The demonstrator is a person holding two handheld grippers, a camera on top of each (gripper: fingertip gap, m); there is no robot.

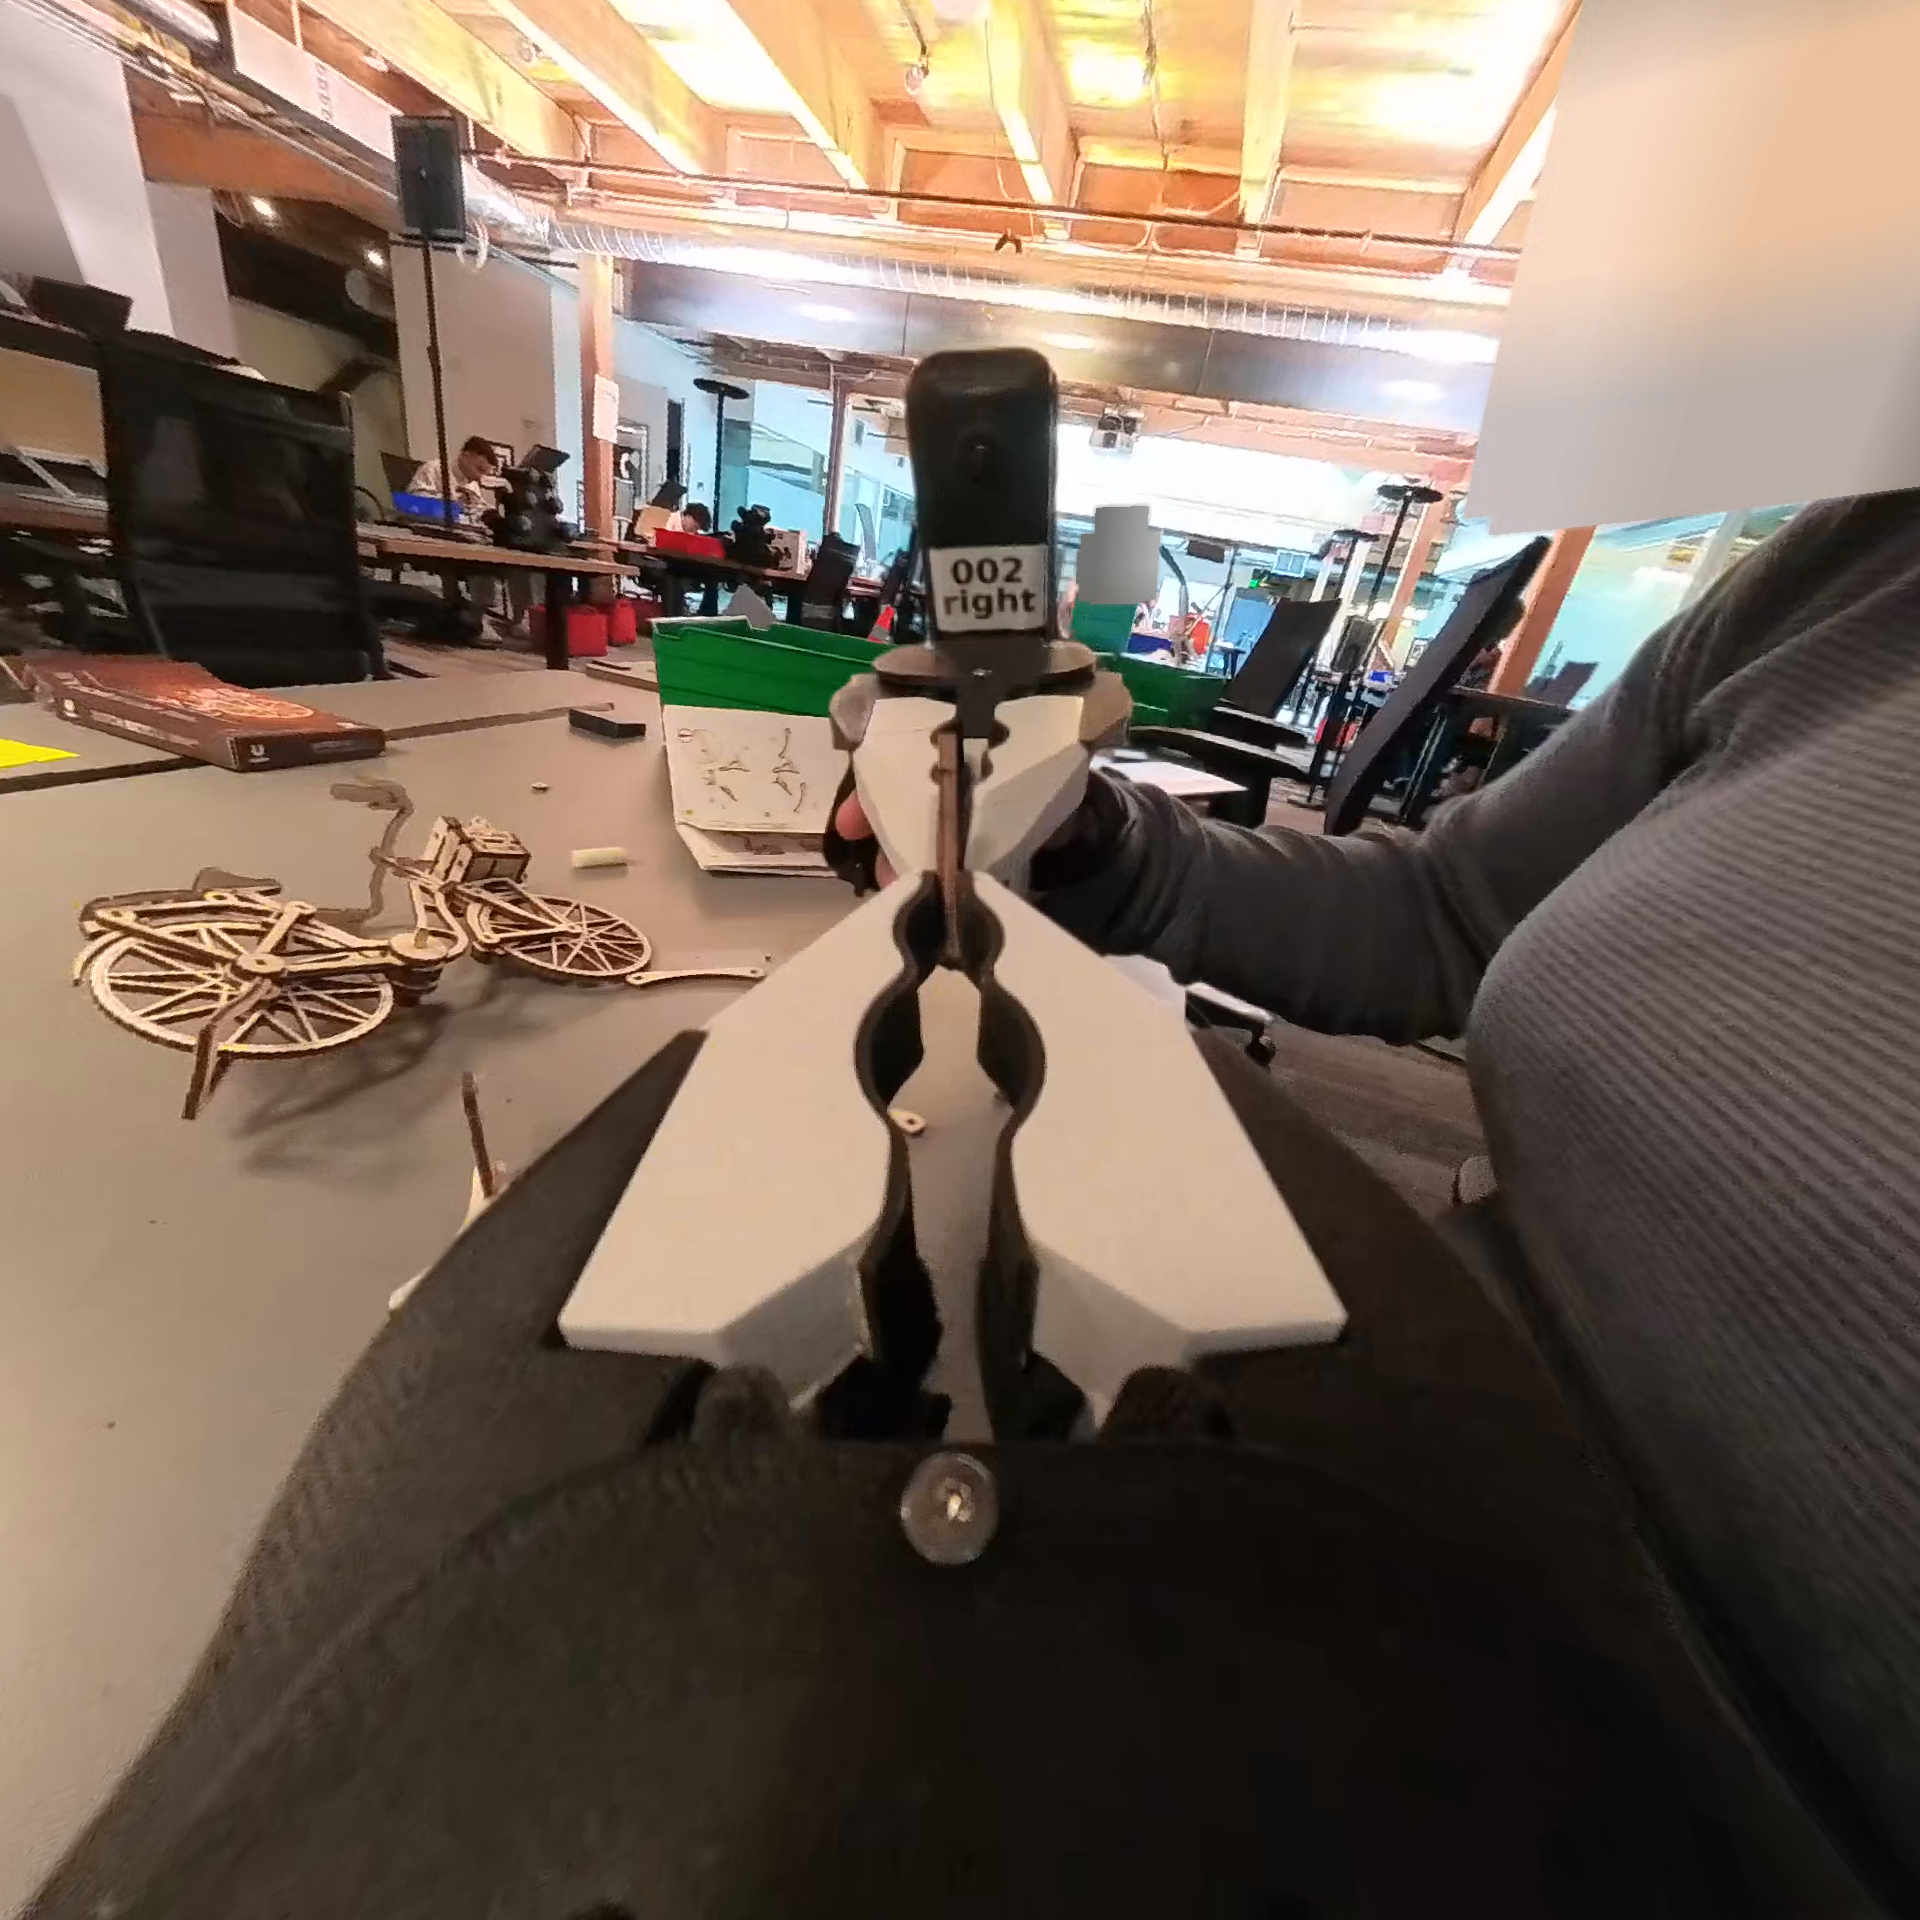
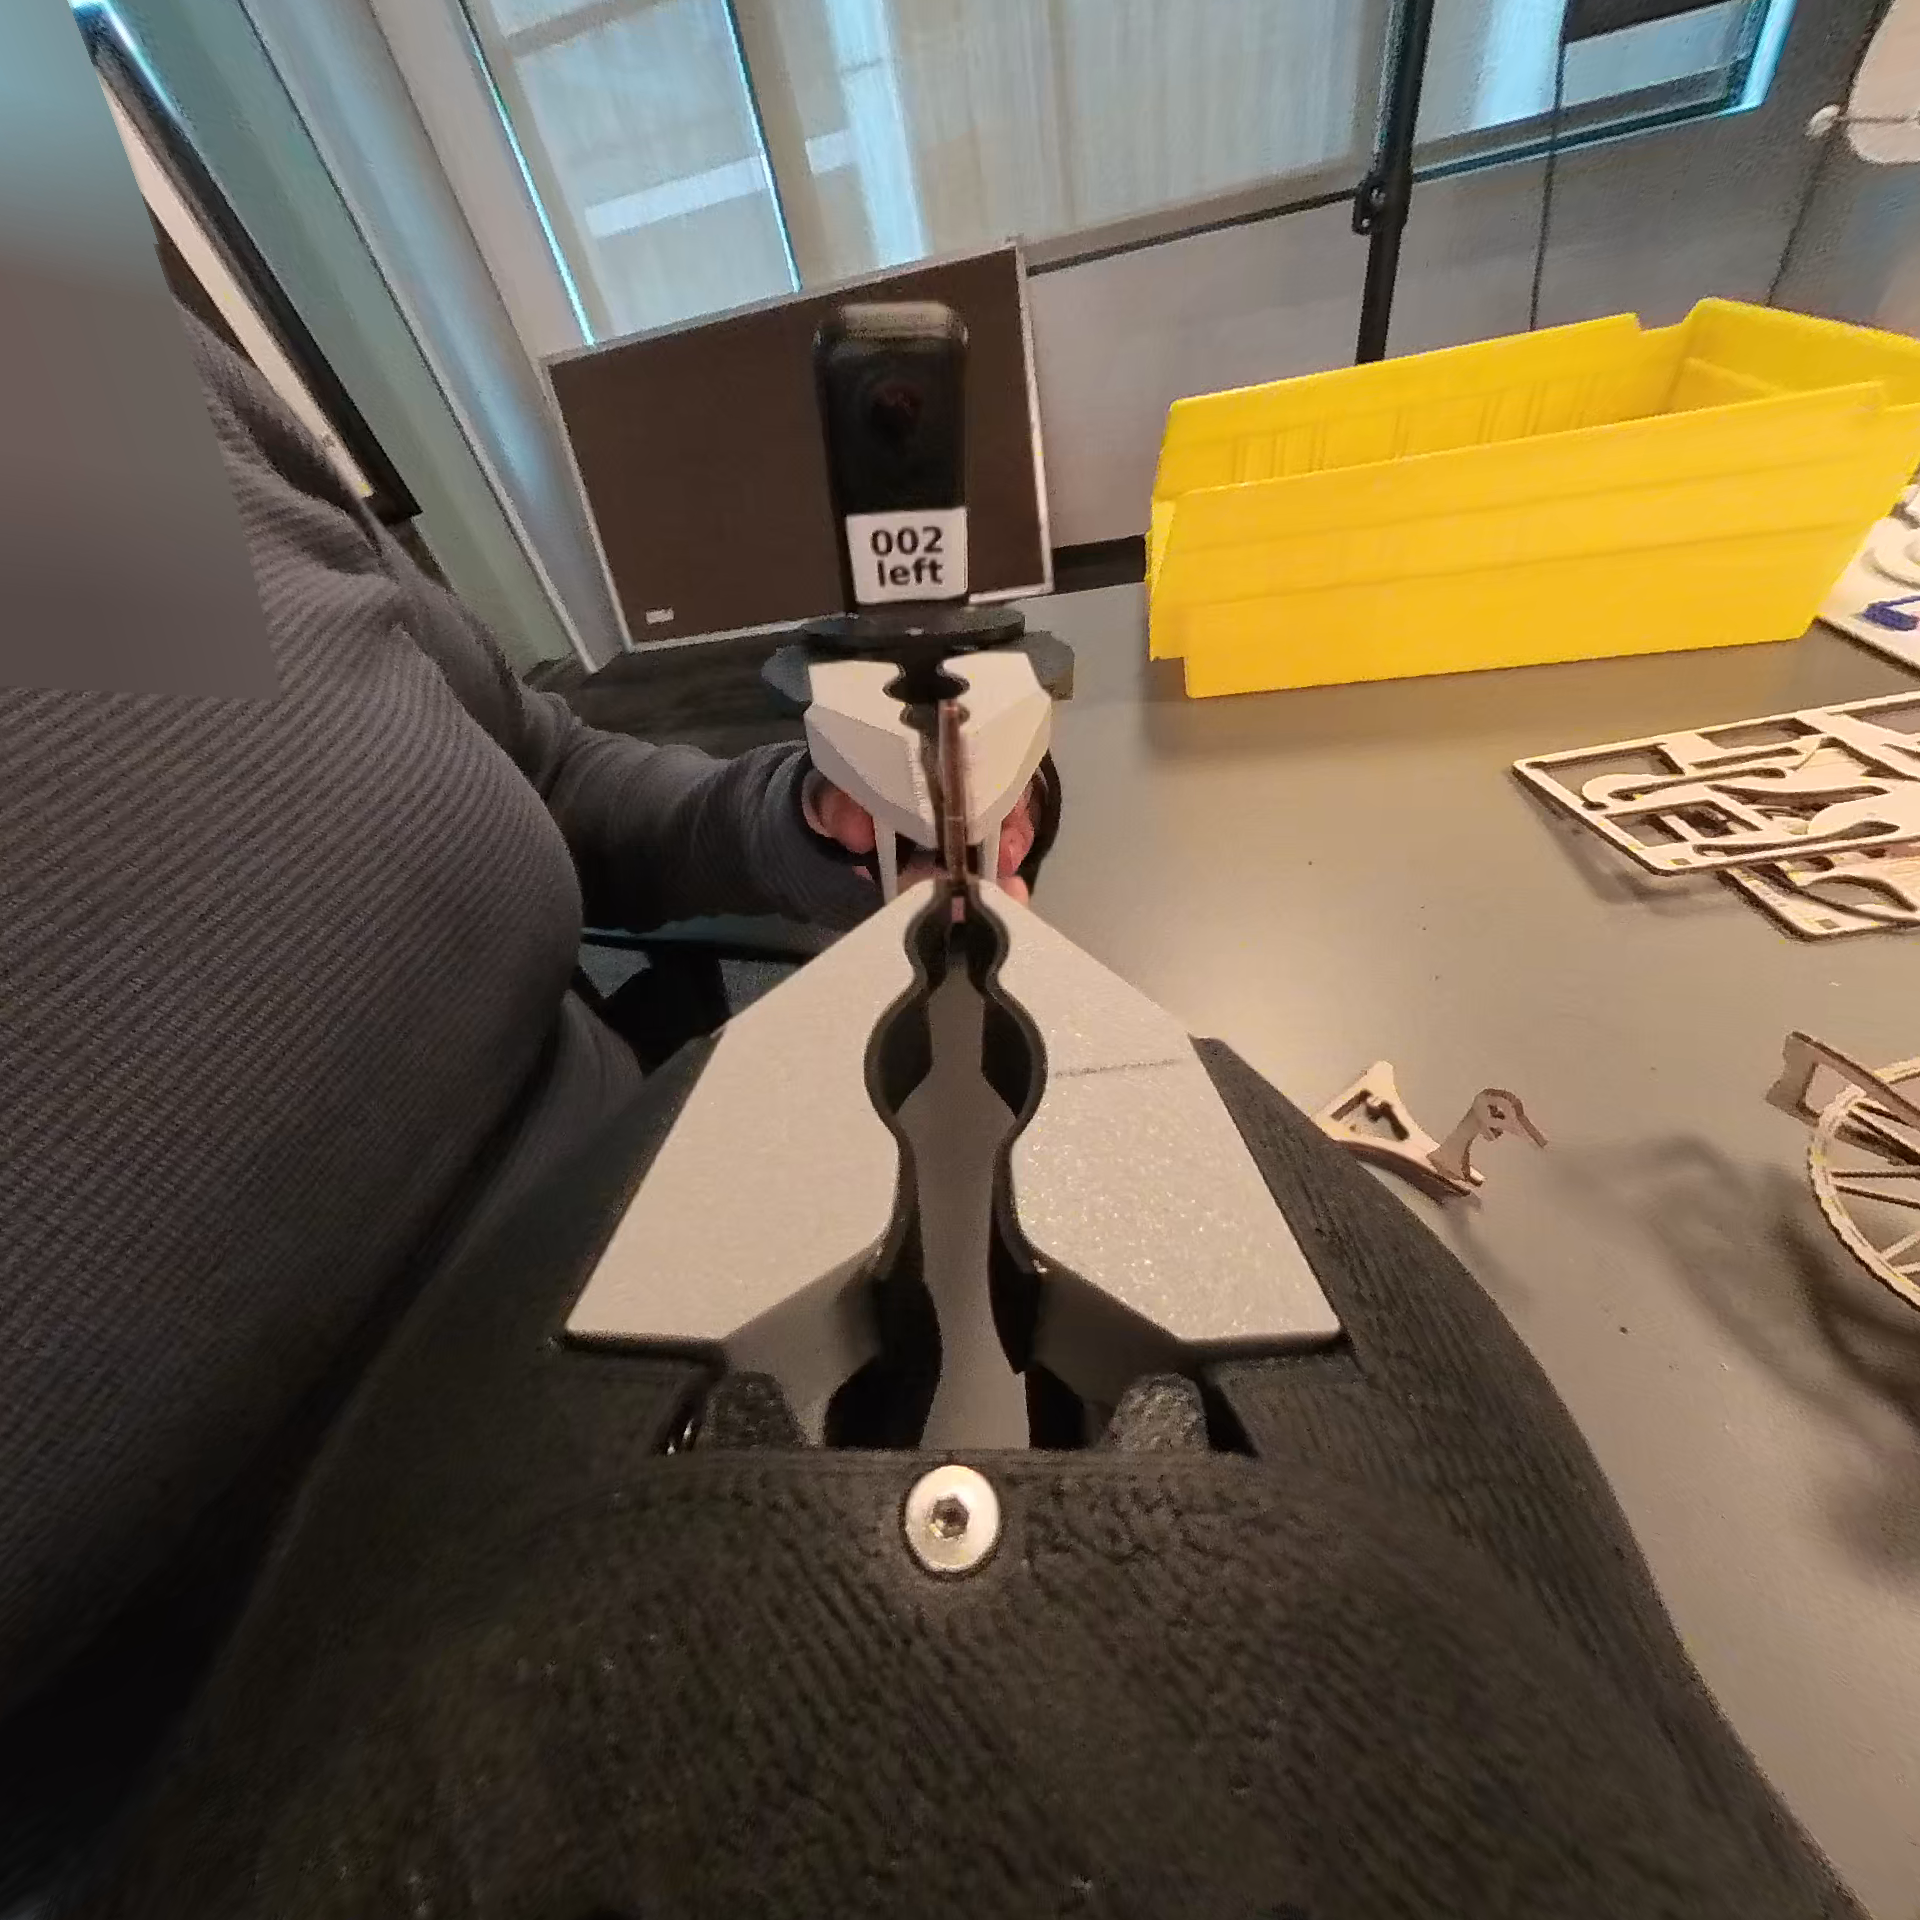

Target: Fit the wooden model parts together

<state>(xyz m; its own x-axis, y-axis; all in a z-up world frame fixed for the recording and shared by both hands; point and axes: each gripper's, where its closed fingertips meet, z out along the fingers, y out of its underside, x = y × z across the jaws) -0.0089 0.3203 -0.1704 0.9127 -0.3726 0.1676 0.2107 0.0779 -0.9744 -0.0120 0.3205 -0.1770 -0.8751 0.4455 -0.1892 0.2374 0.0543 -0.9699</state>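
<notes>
Here the left gripper point(image 1: 948, 902) and right gripper point(image 2: 954, 904) are meeting tip to tip above the surface point(image 1: 260, 1299), both jaws pinching one thin wooden strip point(image 1: 948, 831). White labels are showing on both cameras. The bike point(image 1: 343, 935) is lying aside.

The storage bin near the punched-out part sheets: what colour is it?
Yellow; the bin shows best in the right wrist view.

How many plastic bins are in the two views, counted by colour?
Green bin: 1
Yellow bin: 1
Total: 2
</notes>
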